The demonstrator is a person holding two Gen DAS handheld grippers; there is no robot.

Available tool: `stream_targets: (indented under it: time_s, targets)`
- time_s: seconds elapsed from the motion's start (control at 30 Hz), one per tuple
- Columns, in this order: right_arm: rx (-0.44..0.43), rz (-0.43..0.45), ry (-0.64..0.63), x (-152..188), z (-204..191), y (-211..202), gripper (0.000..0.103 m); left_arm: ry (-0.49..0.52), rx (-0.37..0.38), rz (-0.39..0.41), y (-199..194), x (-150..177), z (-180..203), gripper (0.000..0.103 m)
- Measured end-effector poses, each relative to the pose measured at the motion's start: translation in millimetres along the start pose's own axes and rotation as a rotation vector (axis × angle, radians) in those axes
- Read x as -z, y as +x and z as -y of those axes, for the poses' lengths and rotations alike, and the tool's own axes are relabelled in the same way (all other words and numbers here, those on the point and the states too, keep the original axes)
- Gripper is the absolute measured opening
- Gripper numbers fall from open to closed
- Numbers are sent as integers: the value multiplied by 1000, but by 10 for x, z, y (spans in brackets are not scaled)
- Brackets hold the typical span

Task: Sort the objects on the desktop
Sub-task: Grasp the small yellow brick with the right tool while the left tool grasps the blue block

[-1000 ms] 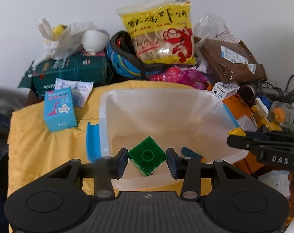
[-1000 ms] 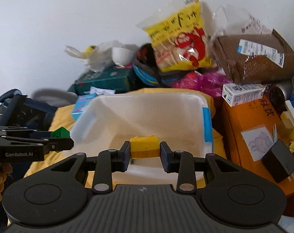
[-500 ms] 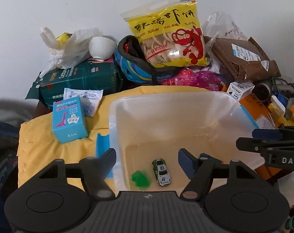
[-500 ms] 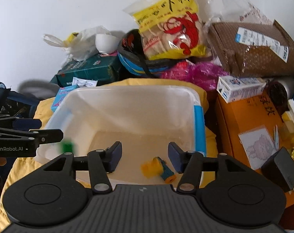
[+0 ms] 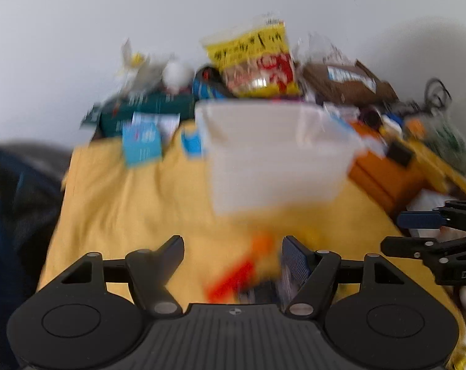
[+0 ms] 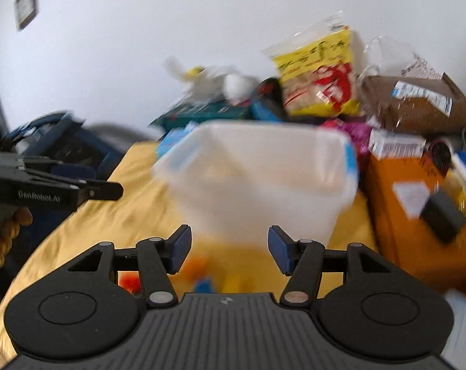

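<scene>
Both views are blurred by motion. The clear plastic bin (image 5: 276,157) stands on the yellow cloth (image 5: 134,203), also in the right wrist view (image 6: 260,182); its inside is hidden from here. My left gripper (image 5: 233,257) is open and empty, low over the cloth in front of the bin. Blurred red, orange and yellow small toys (image 5: 251,265) lie on the cloth near its right finger. My right gripper (image 6: 230,251) is open and empty, in front of the bin. Blurred orange, blue and yellow pieces (image 6: 202,274) lie on the cloth below it.
A yellow snack bag (image 6: 319,74), a brown parcel (image 6: 418,104), a dark green box (image 5: 153,108) and a light blue box (image 5: 142,145) crowd behind and left of the bin. An orange box (image 6: 418,215) stands to the right. A dark blue bag (image 6: 57,148) is at the left.
Both grippers dropped their bricks into the bin, opened, then pulled back and down. They now sit low over the cloth in front of the bin, near loose toys.
</scene>
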State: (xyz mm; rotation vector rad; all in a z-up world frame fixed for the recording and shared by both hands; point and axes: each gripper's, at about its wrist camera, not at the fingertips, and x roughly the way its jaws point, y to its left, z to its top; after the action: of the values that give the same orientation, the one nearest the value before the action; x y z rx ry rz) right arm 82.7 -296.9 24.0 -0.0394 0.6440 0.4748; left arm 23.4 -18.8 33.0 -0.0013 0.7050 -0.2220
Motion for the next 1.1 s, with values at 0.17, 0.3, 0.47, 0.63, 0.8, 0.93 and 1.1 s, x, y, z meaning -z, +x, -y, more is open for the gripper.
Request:
stream_targets:
  time_s: [0.17,0.3,0.47,0.63,0.8,0.93,1.1]
  targets:
    - [-78,-86,-33,785,-371,-238,57,30,24,-70,-280,761,142,74]
    - [-127,-160,-55,1199,-545,-326,54,64,69,-159,-274,1094,278,68]
    - [-167,-224,-101,1446,-660,-315,45,75,114,-207,-156,1212,312,45]
    - [-202,-238,-151,1549,-748,-303,43,69,167,-219,-152,1294,449,41]
    - [-235,-250,-181,1629,-849,-302,42,62,136,-241,27,1322,527,41]
    - [-225,-278,-193,1666,-860,-165,27,69,137,-258,150,1344,586,41]
    - [-244,-278,-191,1618,-832,-169,24,60,133,-243,131,1353,554,30]
